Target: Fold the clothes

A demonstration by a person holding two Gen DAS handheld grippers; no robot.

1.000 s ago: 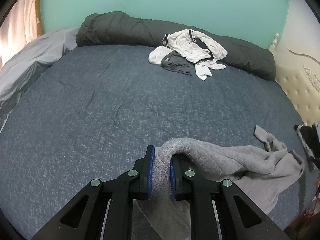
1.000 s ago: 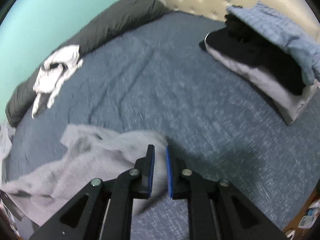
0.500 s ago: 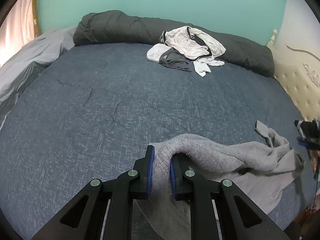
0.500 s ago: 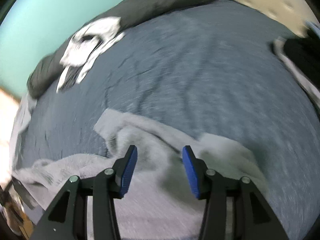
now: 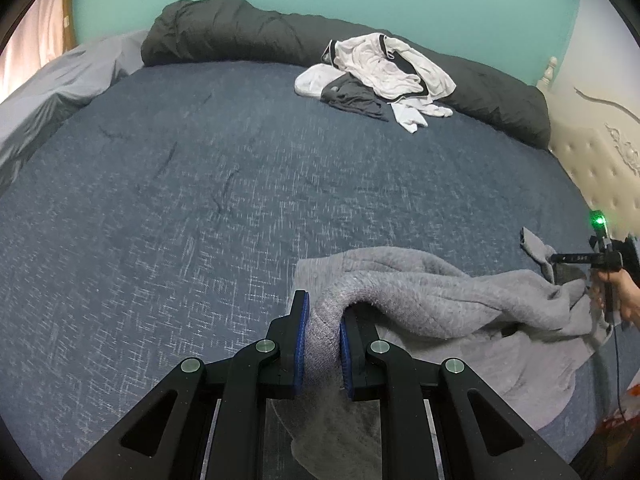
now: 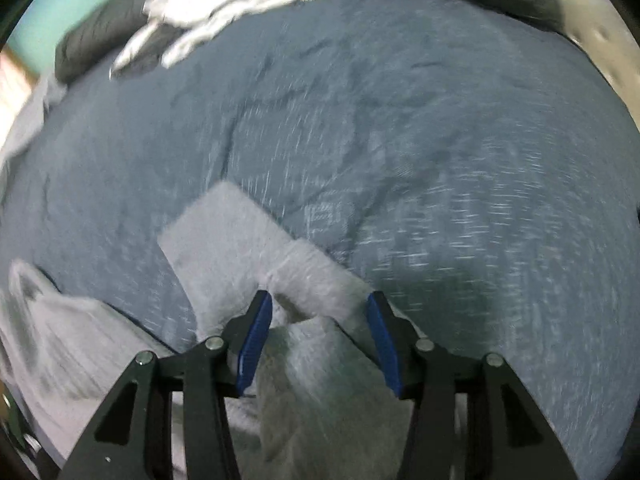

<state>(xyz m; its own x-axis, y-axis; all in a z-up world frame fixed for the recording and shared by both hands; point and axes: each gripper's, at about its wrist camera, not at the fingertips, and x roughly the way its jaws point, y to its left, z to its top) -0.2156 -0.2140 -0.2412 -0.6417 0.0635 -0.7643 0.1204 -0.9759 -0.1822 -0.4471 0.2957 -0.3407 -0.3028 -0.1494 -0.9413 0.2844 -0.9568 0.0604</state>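
Observation:
A grey knitted garment (image 5: 440, 300) lies crumpled on the blue bed cover (image 5: 200, 200) at the near right. My left gripper (image 5: 323, 308) is shut on a bunched fold of it, and the fabric hangs down between the blue pads. In the blurred right wrist view, my right gripper (image 6: 319, 298) points steeply down over the same garment (image 6: 232, 240). Its jaws stand open, with a hump of grey cloth between them that the pads do not press. A hand (image 5: 624, 296) holds that gripper's body at the right edge of the left wrist view.
A pile of white and dark clothes (image 5: 384, 76) rests against a rolled dark duvet (image 5: 240, 32) at the far side. A cream tufted headboard (image 5: 600, 160) borders the right. A light grey sheet (image 5: 52, 92) lies at the left.
My right gripper swung away from the stacked clothes to above the grey garment and its jaws went from shut to open. My left gripper sank slightly, still holding the fold.

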